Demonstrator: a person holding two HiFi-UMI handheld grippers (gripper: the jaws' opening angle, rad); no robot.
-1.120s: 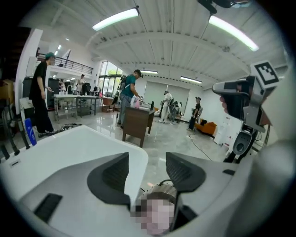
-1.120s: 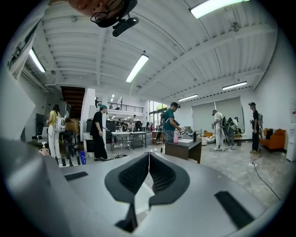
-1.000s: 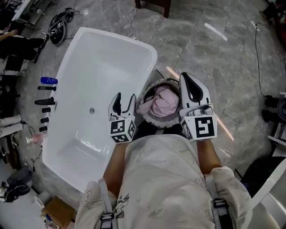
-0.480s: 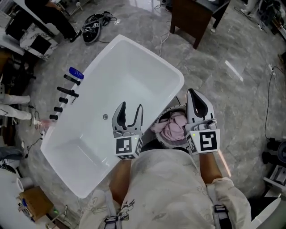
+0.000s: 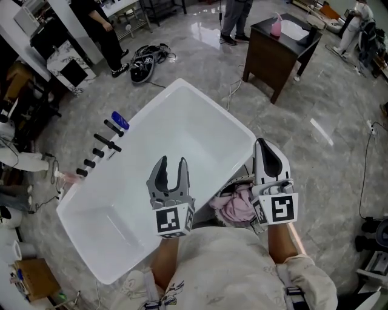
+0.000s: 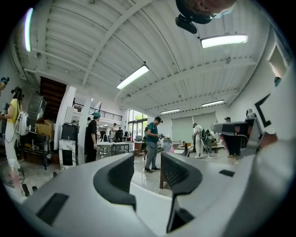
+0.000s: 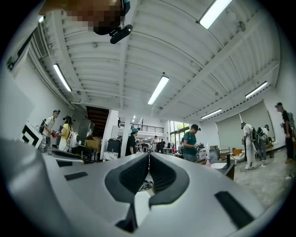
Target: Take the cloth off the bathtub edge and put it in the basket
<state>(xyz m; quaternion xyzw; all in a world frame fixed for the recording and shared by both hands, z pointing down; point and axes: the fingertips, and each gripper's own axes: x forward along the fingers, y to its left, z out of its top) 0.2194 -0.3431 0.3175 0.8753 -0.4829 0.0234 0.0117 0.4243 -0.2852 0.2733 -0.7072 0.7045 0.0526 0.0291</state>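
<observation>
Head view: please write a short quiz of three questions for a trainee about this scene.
1. True or false: the crumpled pink cloth lies on the edge of the white rectangular bathtub.
2. The right tongs are: A open; B shut on the cloth; C shut, empty.
3. Complete: the cloth lies in the round ____.
Key: 1 false; 2 C; 3 basket.

The basket [image 5: 237, 182] is mostly buried, just a sliver of rim showing between the tub [image 5: 212, 100] edge and the right gripper [image 5: 263, 144], which also covers the pink cloth [image 5: 236, 207] on its 3 o'clock side. The person's shirt [image 5: 224, 266] swallows the tub's 5 o'clock corner. The dark bits [image 5: 97, 151] at the tub's 9 o'clock are too small to tell. The bystander [image 5: 233, 18] at 12 o'clock is cut off by the top edge.
</observation>
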